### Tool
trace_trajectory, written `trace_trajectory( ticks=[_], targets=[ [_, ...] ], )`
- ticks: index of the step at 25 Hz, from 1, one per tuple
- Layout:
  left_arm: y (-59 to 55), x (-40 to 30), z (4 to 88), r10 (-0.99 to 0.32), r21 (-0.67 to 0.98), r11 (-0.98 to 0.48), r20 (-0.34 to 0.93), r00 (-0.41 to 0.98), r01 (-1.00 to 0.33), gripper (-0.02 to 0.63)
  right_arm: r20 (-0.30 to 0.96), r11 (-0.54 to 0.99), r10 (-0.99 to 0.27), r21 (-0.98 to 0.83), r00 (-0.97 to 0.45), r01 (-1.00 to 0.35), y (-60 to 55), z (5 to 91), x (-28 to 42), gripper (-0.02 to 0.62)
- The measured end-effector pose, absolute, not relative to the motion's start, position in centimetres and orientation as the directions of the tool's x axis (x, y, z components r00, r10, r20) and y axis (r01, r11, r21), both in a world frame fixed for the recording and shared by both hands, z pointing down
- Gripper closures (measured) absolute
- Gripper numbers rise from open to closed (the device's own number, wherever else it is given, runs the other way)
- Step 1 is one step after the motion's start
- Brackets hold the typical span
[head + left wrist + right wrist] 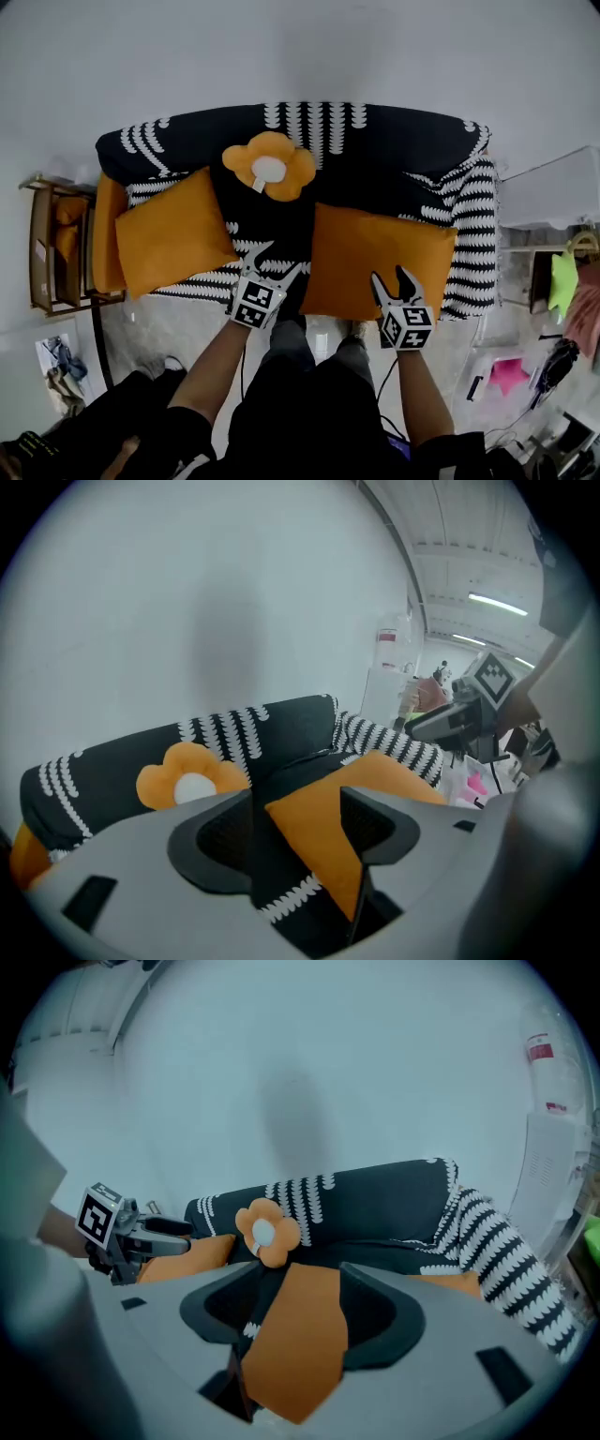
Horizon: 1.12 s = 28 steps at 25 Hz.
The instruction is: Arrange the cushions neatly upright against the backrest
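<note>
Left hand-held gripper (284,258) and right hand-held gripper (390,275) hover, jaws apart and empty, at the orange cushion (375,248); only the head view shows a wooden rack (41,248) at nine o'clock.

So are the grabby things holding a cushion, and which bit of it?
Nothing is held. The left gripper and right gripper have their fingers apart, near the front edge of the flat orange cushion.

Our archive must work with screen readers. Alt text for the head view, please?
From above, a black-and-white sofa with a flower cushion against its backrest; a left orange cushion and right orange cushion lie on the seat. The left gripper and right gripper, fingers open and empty, hover at the seat's front edge.
</note>
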<state>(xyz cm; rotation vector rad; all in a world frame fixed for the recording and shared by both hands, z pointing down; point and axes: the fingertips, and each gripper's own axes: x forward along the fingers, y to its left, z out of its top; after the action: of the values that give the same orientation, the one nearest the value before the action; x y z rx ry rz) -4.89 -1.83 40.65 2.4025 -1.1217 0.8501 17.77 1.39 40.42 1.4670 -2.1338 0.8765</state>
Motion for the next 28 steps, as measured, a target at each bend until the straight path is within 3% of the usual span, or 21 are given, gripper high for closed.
trace_trajectory(
  ticks=[11,19,28],
  targets=[
    [8.0,3.6,42.7,-0.619,0.120,-0.479,0.657,0.432,-0.869,0.296,0.692,0.258,-0.652,-0.185,-0.312,-0.948,9.5,42.1,33.3,0.318],
    [11.1,3.6,45.5,-0.606,0.119,-0.416,0.703,0.372,-0.902,0.296,0.740,0.257,-0.606,-0.168,-0.294,-0.952,12.8,45.8,36.2,0.318],
    [14.9,-0.2,53.7,-0.506,0.146,-0.408,0.786,0.356,-0.901,0.295,0.834,0.205,-0.514,-0.105,-0.199,-0.973,17.7,53.9,36.6,0.311]
  ],
)
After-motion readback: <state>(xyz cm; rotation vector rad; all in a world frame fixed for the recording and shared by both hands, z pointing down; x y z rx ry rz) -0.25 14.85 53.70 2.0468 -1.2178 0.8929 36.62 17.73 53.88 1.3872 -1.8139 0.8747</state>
